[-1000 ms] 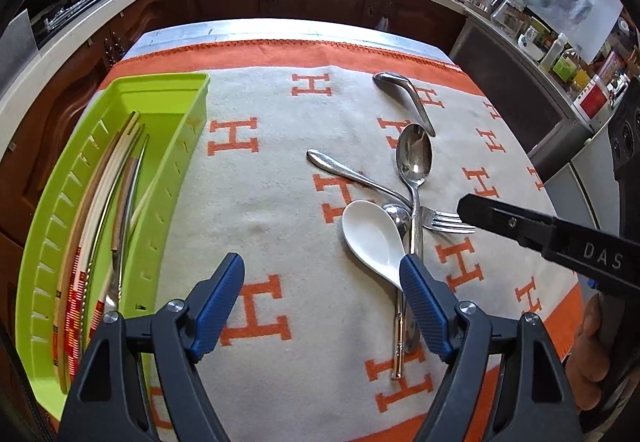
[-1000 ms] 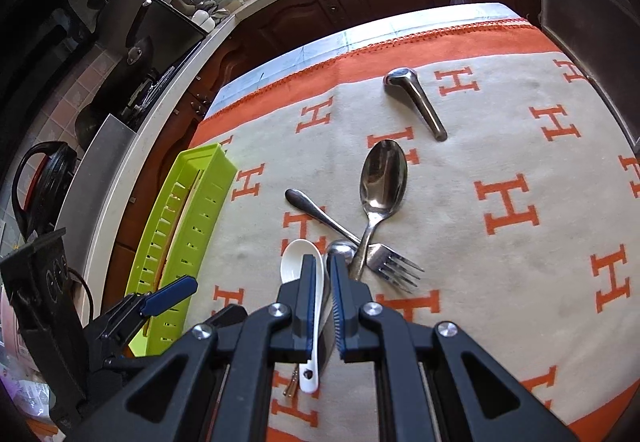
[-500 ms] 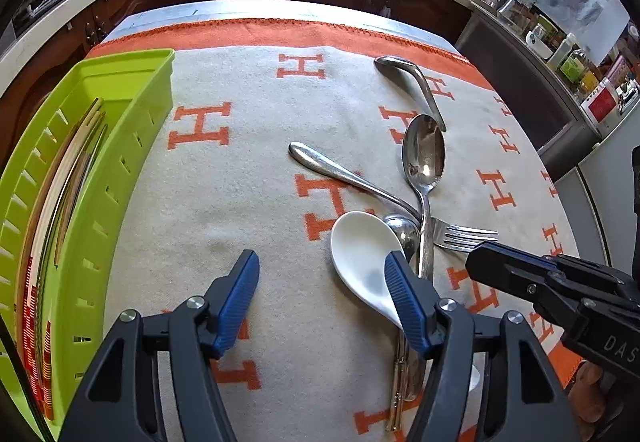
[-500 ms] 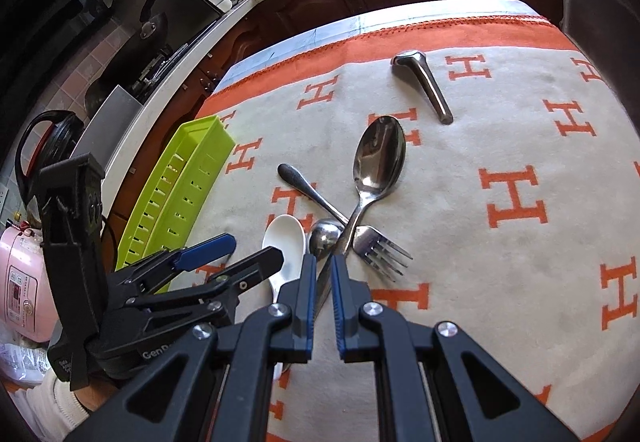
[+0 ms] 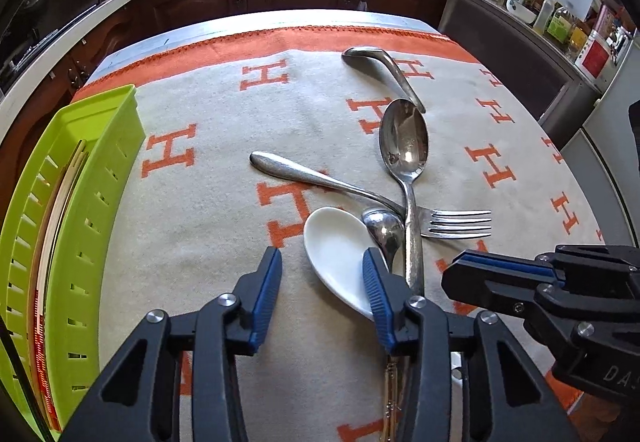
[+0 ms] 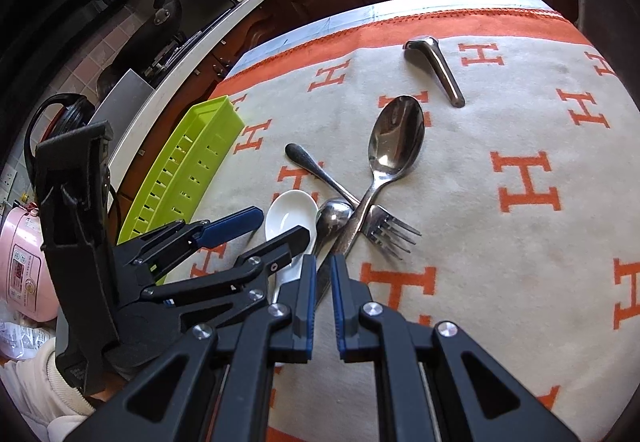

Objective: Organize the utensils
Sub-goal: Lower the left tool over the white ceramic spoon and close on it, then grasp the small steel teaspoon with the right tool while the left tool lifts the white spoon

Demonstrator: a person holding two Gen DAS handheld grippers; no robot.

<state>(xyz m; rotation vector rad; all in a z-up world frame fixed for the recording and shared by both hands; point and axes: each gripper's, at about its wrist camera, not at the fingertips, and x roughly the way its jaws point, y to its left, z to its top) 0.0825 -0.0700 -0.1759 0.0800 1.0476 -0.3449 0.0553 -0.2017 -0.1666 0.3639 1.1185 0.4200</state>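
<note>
Our left tool (image 5: 322, 290) hangs low over the blanket-covered bench (image 5: 224, 114), its jaws closing but still apart, with the white spoon (image 5: 340, 254) partly between them and unpressed as far as we can see. Our right tool (image 6: 320, 302) is clenched almost shut, gripping nothing, just above the handles of the crossed utensils. The large spoon (image 6: 394, 142), fork (image 6: 384, 228) and small spoon (image 6: 334, 216) lie overlapping mid-blanket, the green tray (image 5: 80, 202) at the left edge.

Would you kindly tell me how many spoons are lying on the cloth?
4: white one nearest; small metal beside it; large metal centre; short curved one farthest. Others may hide.
</note>
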